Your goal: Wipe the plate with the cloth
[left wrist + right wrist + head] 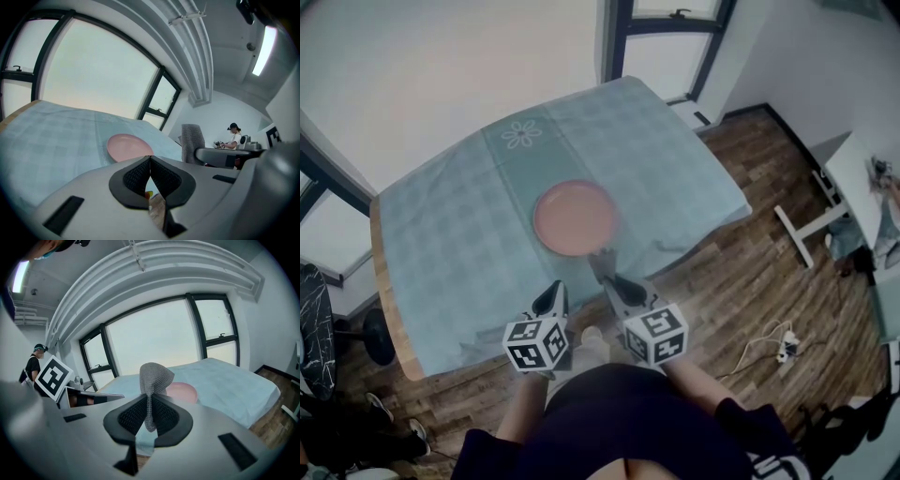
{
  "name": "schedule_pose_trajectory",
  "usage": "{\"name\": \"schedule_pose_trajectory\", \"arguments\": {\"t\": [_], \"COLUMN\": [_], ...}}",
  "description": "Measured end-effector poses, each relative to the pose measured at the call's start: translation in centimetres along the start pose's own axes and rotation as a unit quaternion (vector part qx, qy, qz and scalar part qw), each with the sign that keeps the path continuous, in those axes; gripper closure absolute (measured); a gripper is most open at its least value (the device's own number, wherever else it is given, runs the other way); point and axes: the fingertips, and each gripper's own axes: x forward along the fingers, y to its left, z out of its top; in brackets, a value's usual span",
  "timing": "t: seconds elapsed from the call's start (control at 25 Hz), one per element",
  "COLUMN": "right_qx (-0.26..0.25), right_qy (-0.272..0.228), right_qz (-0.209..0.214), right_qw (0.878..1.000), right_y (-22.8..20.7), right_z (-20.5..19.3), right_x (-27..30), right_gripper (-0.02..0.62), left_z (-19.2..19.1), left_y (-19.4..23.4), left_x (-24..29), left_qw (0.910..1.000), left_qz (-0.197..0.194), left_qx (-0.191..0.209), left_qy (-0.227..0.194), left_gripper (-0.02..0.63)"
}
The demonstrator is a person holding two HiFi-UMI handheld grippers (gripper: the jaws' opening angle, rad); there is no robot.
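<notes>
**A:** What sort of room was it?

**B:** It had a plank floor and tall windows. A table (382, 291) stood under a pale checked tablecloth (450, 244) with a flower motif (522, 134) printed towards the far end.

**A:** And the plate?

**B:** The pink plate (575, 217) lay flat near the middle of the table, with nothing on it.

**A:** What were the grippers doing?

**B:** Both hung over the near edge, close to the person's body. The right gripper (149, 404) had its jaws pinched on the grey mesh cloth (154, 378), which rose past the pads in an upright fold. The left gripper (150, 161) had its pads pressed together with nothing between them.

**A:** So which way did the plate lie from the cloth?

**B:** It lay straight ahead and lower. In the right gripper view its rim peeped out just behind the fold. From the head view, the right gripper's tip was nearer to it than the left's, though neither touched it. The plate is round, so it had no long axis to line up with. I judged the next move to be a short reach forward and down with the right.

**A:** Was there any writing or a brand?

**B:** I could read none. The cubes carried only black-and-white square markers (657, 335), and neither the plate nor the cloth showed a label.
</notes>
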Motion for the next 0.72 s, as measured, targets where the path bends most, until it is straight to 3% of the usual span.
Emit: {"name": "schedule_pose_trajectory", "arguments": {"t": [0.72], "right_qx": [0.000], "right_qy": [0.013], "right_qz": [-0.003], "right_qw": [1.000], "right_y": [-2.5], "right_z": [2.7], "right_x": [8.1], "right_gripper": [0.563], "left_z": [3.8], "left_y": [5.8], "left_x": [6.3], "left_qw": [0.9998], "left_qz": [0.005], "left_qx": [-0.003], "left_qy": [0.016], "left_gripper": [0.592]}}
